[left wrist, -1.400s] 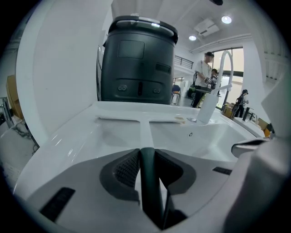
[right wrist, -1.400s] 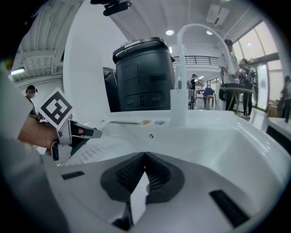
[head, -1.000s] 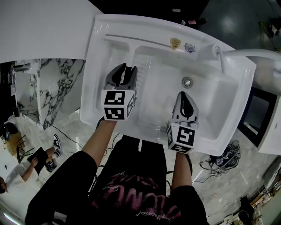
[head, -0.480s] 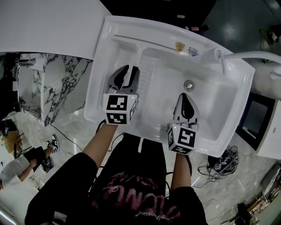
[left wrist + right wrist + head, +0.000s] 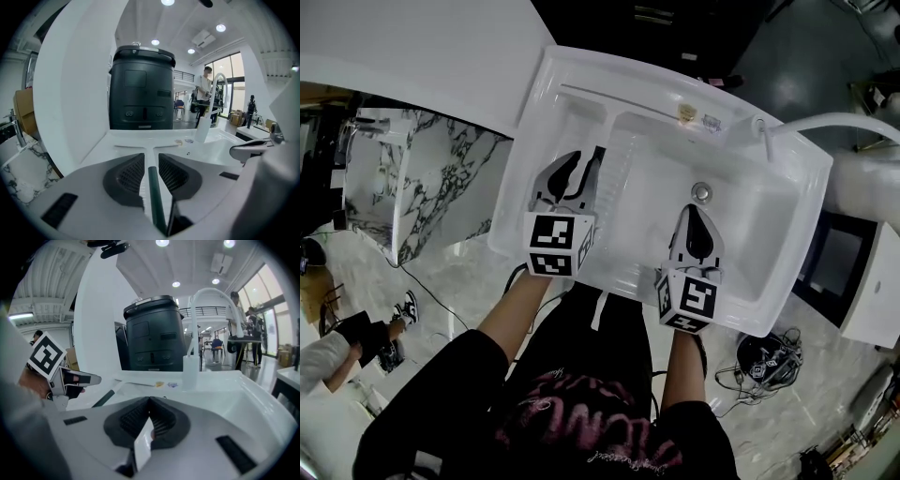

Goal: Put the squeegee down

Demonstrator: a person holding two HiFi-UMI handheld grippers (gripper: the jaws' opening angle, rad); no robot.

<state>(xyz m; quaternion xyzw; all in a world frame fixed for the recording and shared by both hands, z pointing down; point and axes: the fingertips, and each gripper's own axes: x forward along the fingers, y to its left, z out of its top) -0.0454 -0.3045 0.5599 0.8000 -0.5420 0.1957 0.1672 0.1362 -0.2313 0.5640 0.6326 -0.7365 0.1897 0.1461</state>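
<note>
The squeegee (image 5: 602,131) lies on the white sink's left ledge, its dark green handle (image 5: 152,187) pointing toward me and its white crossbar along the back rim. My left gripper (image 5: 582,155) hovers over the handle. Its jaws are closing, and the handle shows between them with a gap on each side, so the pads are not touching it (image 5: 151,157). My right gripper (image 5: 697,208) hangs over the basin, shut, with its tips together (image 5: 149,401). A pale strip shows low behind its tips; I cannot tell what it is. From the right gripper view the squeegee handle (image 5: 103,398) lies left, beside the left gripper (image 5: 70,378).
The sink (image 5: 787,244) has a drain (image 5: 701,192) and a curved white faucet (image 5: 806,122) at the back right. A white bottle (image 5: 190,371) stands on the back rim. A big black appliance (image 5: 140,89) stands behind it. A marble block (image 5: 422,187) and people on the floor are at the left.
Both grippers have lifted a little above the sink. The left jaws stand narrower around the handle than before. The squeegee has stayed on the ledge.
</note>
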